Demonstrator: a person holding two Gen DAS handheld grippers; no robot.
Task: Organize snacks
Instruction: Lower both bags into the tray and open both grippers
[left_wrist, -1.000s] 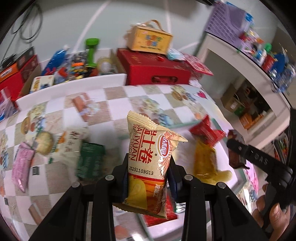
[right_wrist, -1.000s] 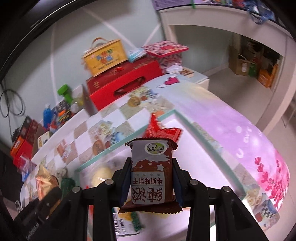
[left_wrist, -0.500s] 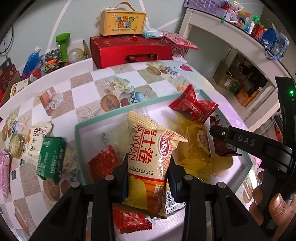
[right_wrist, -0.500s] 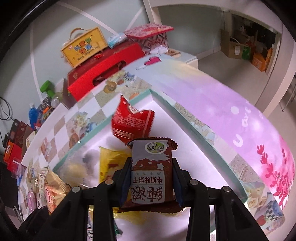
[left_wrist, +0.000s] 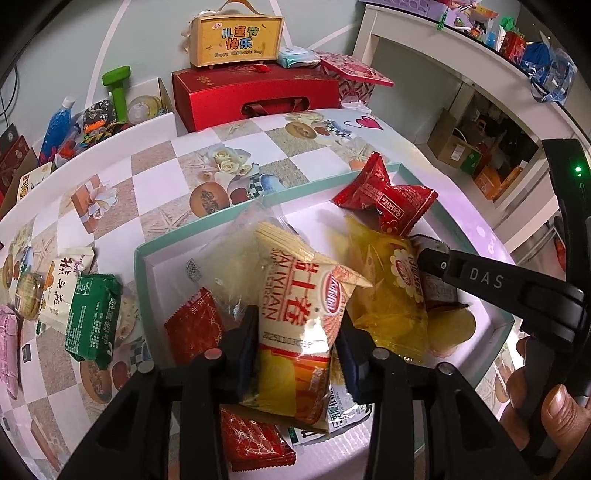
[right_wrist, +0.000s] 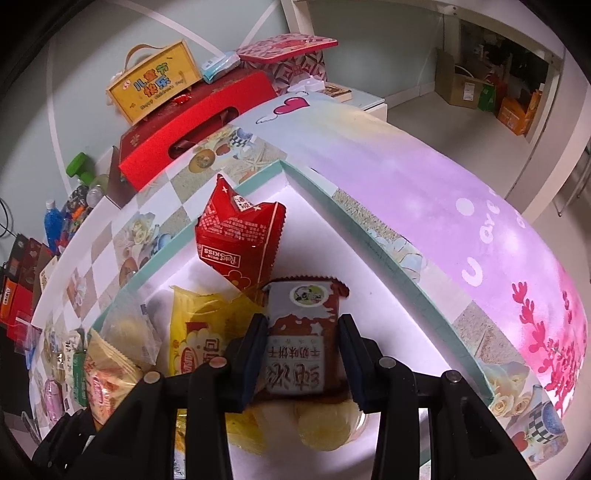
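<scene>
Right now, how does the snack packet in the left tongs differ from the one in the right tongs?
The chips packet in the left tongs is tan and orange, tall and puffy; the brown biscuit packet in the right tongs is shorter and flatter. The chips packet shows a red oval logo, the brown biscuit packet a white label with dark characters. Both are gripped by their sides over the teal-rimmed tray.

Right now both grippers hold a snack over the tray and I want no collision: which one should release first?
Probably the right gripper: its brown biscuit pack hangs low over the chips in the tray. The left gripper holds its yellow packet nearer the front.
</scene>
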